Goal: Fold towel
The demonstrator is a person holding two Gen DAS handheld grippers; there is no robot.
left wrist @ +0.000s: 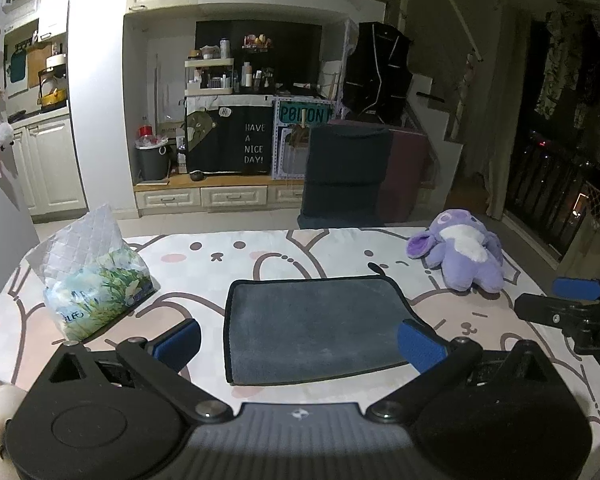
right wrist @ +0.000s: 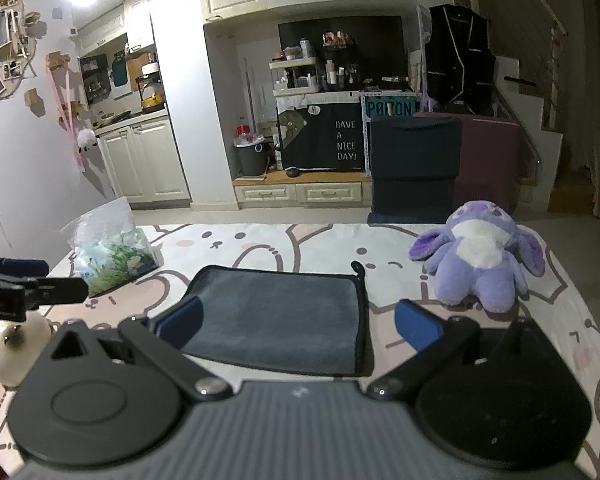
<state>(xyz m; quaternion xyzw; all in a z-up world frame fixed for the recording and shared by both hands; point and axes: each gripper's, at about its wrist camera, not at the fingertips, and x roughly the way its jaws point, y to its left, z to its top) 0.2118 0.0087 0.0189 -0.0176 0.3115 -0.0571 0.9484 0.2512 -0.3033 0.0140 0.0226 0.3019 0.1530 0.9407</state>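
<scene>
A grey towel (left wrist: 316, 328) with a black border lies flat on the patterned table cover; it also shows in the right wrist view (right wrist: 276, 316). My left gripper (left wrist: 300, 344) is open and empty, hovering over the towel's near edge, blue pads either side of it. My right gripper (right wrist: 296, 324) is open and empty, above the towel's near right part; its left pad is over the towel, its right pad beyond the right edge. The right gripper shows at the right edge of the left wrist view (left wrist: 572, 304).
A plastic bag of tissues (left wrist: 92, 280) stands at the left of the table. A purple plush toy (left wrist: 464, 252) lies at the far right. A white round object (right wrist: 12, 344) sits at the near left. A dark chair (left wrist: 344, 172) stands behind the table.
</scene>
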